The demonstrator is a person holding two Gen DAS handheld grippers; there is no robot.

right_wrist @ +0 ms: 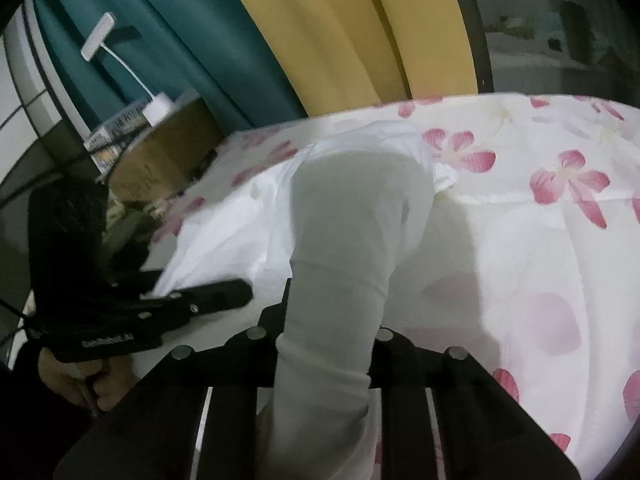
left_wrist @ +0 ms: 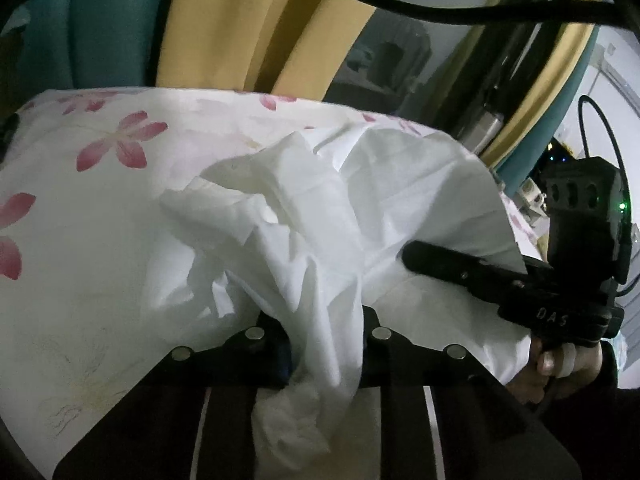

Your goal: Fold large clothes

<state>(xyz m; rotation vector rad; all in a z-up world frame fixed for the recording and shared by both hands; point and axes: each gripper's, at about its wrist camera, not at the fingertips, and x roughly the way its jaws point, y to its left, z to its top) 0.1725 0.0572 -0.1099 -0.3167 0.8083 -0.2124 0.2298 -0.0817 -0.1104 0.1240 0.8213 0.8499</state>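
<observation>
Your left gripper [right_wrist: 224,298] is matte black with silver screws and white lettering on its side; your right gripper [left_wrist: 424,258] is black too, marked "DAS", with a green light on its block. Black cables [left_wrist: 400,4] loop overhead. Your right hand [left_wrist: 560,364] wears white tape on one finger.

White garment [left_wrist: 304,216] hides left gripper [left_wrist: 320,344] fingertips; right gripper [right_wrist: 324,340] fingertips likewise covered.

Open floral bedspread [right_wrist: 560,240] right, lamp [right_wrist: 154,106] and curtains [right_wrist: 320,40] hemming far edge
</observation>
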